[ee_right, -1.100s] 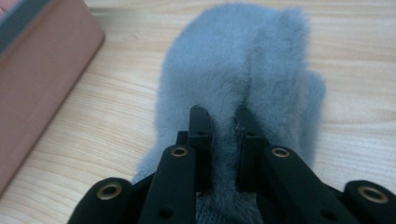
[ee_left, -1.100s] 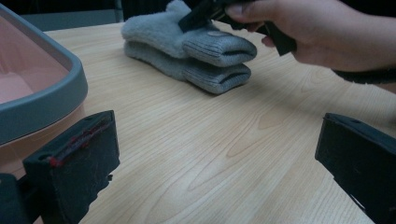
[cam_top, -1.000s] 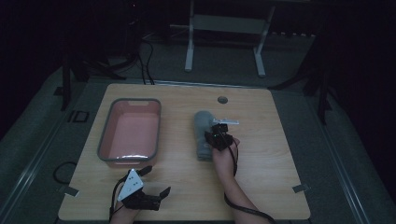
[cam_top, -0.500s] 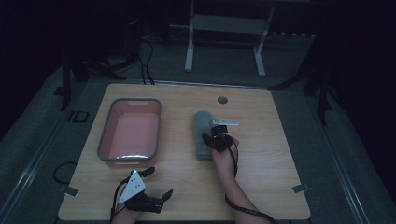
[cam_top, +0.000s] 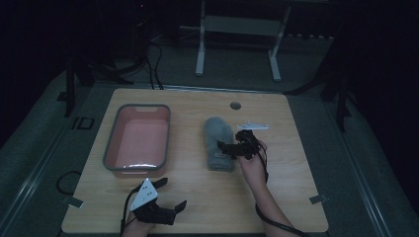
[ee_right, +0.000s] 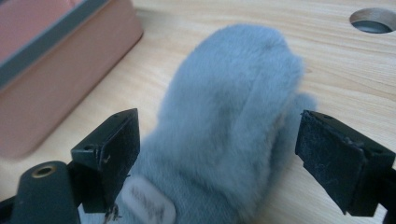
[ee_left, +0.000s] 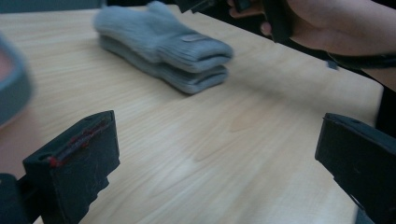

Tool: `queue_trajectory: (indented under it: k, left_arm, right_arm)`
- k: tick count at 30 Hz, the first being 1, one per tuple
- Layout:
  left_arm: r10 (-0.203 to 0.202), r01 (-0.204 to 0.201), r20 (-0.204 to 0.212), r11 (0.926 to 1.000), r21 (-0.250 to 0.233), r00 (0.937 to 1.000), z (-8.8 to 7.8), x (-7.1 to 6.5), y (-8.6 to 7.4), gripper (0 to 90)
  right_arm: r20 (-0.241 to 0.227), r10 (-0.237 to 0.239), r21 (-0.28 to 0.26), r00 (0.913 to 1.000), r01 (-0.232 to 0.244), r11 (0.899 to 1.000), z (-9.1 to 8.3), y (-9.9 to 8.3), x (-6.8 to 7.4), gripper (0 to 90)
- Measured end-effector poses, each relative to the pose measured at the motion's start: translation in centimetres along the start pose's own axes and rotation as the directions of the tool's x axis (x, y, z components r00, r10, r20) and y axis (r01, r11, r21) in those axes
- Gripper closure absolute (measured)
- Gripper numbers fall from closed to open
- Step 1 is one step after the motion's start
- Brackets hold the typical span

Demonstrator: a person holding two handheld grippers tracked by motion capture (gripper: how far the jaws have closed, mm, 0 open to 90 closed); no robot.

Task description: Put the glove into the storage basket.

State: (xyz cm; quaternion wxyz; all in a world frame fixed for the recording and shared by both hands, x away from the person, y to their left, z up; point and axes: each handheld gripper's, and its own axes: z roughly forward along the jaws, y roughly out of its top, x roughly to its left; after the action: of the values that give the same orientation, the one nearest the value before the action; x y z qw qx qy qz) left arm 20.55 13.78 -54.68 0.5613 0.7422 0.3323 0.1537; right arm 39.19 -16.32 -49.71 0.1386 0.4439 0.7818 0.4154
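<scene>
With the grey mittens (cam_top: 219, 143) stacked mid-table right of the pink tub (cam_top: 139, 140), the right gripper (ee_right: 217, 144), jaws just opened and straddling them unpressed, should be lifted straight off without snagging fleece; the left gripper (ee_left: 219, 158) is held open, empty.

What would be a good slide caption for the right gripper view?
Open claw straddling stacked fluffy grey knitted mittens on a light wooden table.

The high view is dim, its surroundings nearly black. Both gripper views are brighter; beyond the jaws the mittens (ee_right: 224, 126) look soft and slightly blurred.
</scene>
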Motion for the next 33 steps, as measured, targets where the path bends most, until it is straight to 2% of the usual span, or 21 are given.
queue_trajectory:
  k: [2, 4, 7, 10, 11, 13, 15, 16, 18, 24, 26, 28, 30, 33]
  left_arm:
    - [0.017, -0.017, 0.005, 0.9998, 0.010, 0.9998, 0.3, -0.4, 0.6, 0.1]
    - [0.018, -0.018, 0.031, 0.9996, 0.022, 0.9994, 0.8, -0.7, 1.3, 0.1]
    - [0.041, -0.043, 0.056, 0.9982, 0.041, 0.9976, 1.6, -1.1, 2.2, 0.1]
    - [0.022, -0.025, 0.083, 0.9989, 0.040, 0.9963, 2.3, -1.1, 3.4, 0.1]
    - [0.018, -0.022, 0.091, 0.9989, 0.042, 0.9957, 2.5, -1.1, 3.9, 0.1]
    - [0.032, -0.036, 0.089, 0.9983, 0.045, 0.9955, 3.0, -1.0, 5.0, 0.1]
    - [0.053, -0.057, 0.067, 0.9971, 0.050, 0.9963, 3.5, -0.7, 6.0, 0.1]
    - [0.040, -0.044, 0.069, 0.9979, 0.049, 0.9968, 3.8, -0.4, 6.5, 0.1]
    - [0.011, -0.014, 0.069, 0.9991, 0.041, 0.9976, 4.4, 0.1, 7.3, 0.1]
    - [-0.003, 0.003, 0.017, 0.9988, 0.049, 0.9998, 6.4, 1.3, 9.4, 0.1]
    - [-0.028, 0.027, 0.014, 0.9985, 0.048, 0.9995, 7.4, 1.8, 10.1, 0.1]
    - [-0.021, 0.021, 0.006, 0.9982, 0.057, 0.9998, 8.2, 2.1, 10.6, 0.1]
    - [-0.021, 0.021, -0.008, 0.9971, 0.074, 0.9998, 9.1, 2.5, 11.0, 0.1]
    - [-0.012, 0.016, -0.049, 0.9962, 0.086, 0.9987, 10.5, 3.2, 11.6, 0.1]
  right_arm:
    - [-0.019, -0.051, 0.001, 0.9985, 0.051, 0.999, -0.5, 0.0, -0.2, 14.2]
    - [-0.025, -0.091, 0.001, 0.9955, 0.091, 0.996, -1.2, 0.0, -0.4, 15.2]
    - [-0.035, -0.129, -0.035, 0.9910, 0.128, 0.991, -2.4, 0.1, -0.9, 16.3]
    - [-0.039, -0.152, -0.065, 0.9876, 0.149, 0.987, -3.4, 0.2, -1.3, 16.5]
    - [-0.054, -0.160, -0.056, 0.9856, 0.157, 0.986, -3.6, 0.3, -1.4, 16.5]
    - [-0.054, -0.160, -0.021, 0.9857, 0.159, 0.987, -3.9, 0.5, -1.5, 16.5]
    - [-0.060, -0.151, -0.014, 0.9867, 0.151, 0.988, -4.2, 0.7, -1.6, 16.0]
    - [-0.049, -0.151, -0.019, 0.9873, 0.150, 0.989, -4.3, 0.8, -1.7, 14.9]
    - [-0.062, -0.141, -0.024, 0.9880, 0.140, 0.990, -4.5, 1.1, -1.8, 13.9]
    - [-0.071, -0.108, -0.047, 0.9916, 0.105, 0.993, -4.7, 1.8, -2.2, 14.0]
    - [-0.052, -0.098, -0.048, 0.9938, 0.095, 0.994, -4.5, 2.0, -2.5, 15.1]
    - [-0.064, -0.083, -0.052, 0.9945, 0.080, 0.995, -4.3, 2.0, -2.8, 14.9]
    - [-0.054, -0.092, -0.047, 0.9943, 0.090, 0.995, -4.0, 2.0, -3.0, 14.3]
    - [-0.046, -0.089, -0.029, 0.9950, 0.088, 0.996, -3.6, 2.0, -3.3, 14.3]
